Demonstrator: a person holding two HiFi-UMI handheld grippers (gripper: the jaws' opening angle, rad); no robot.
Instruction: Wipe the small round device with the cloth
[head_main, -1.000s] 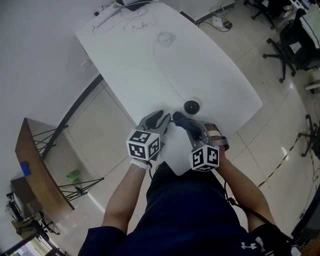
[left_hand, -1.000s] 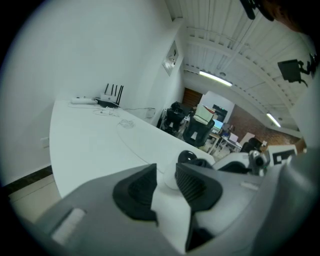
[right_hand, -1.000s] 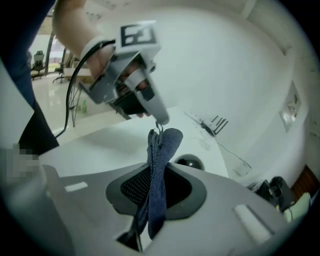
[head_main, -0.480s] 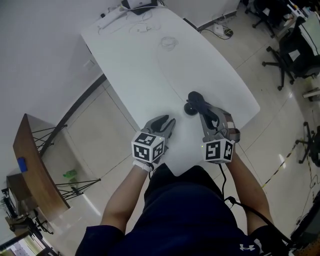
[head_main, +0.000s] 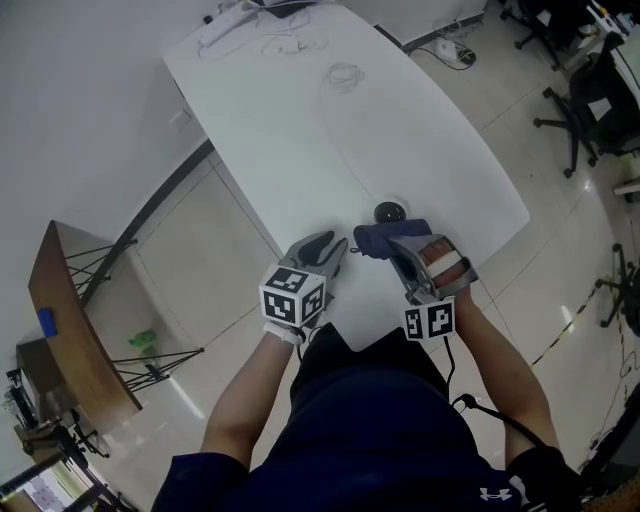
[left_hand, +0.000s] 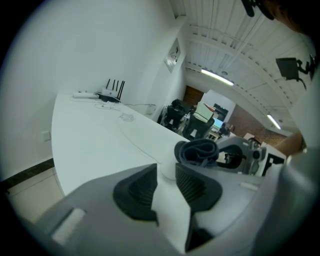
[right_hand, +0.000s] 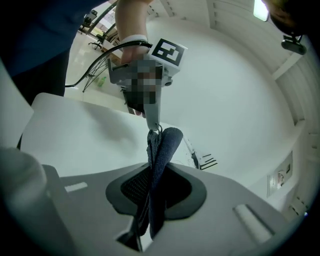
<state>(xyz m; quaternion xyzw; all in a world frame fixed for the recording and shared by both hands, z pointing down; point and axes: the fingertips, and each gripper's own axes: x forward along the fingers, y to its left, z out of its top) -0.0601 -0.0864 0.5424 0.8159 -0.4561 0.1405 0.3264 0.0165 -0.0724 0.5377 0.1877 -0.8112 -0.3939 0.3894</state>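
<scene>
A: Two sets of jaws, so how do they stand?
B: Left gripper (head_main: 325, 248): partly apart, nothing between. Right gripper (right_hand: 156, 175): clamped on the dark blue cloth (right_hand: 162, 147).
A: And the small round device (head_main: 390, 212)?
B: On the white table (head_main: 300, 130), just beyond the cloth; perhaps touching it, I cannot tell. Cables (head_main: 280, 42) lie at its far end.

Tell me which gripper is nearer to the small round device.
Right. The right gripper, holding the cloth, is just below the device in the head view; the left gripper is farther off, to its lower left.
</scene>
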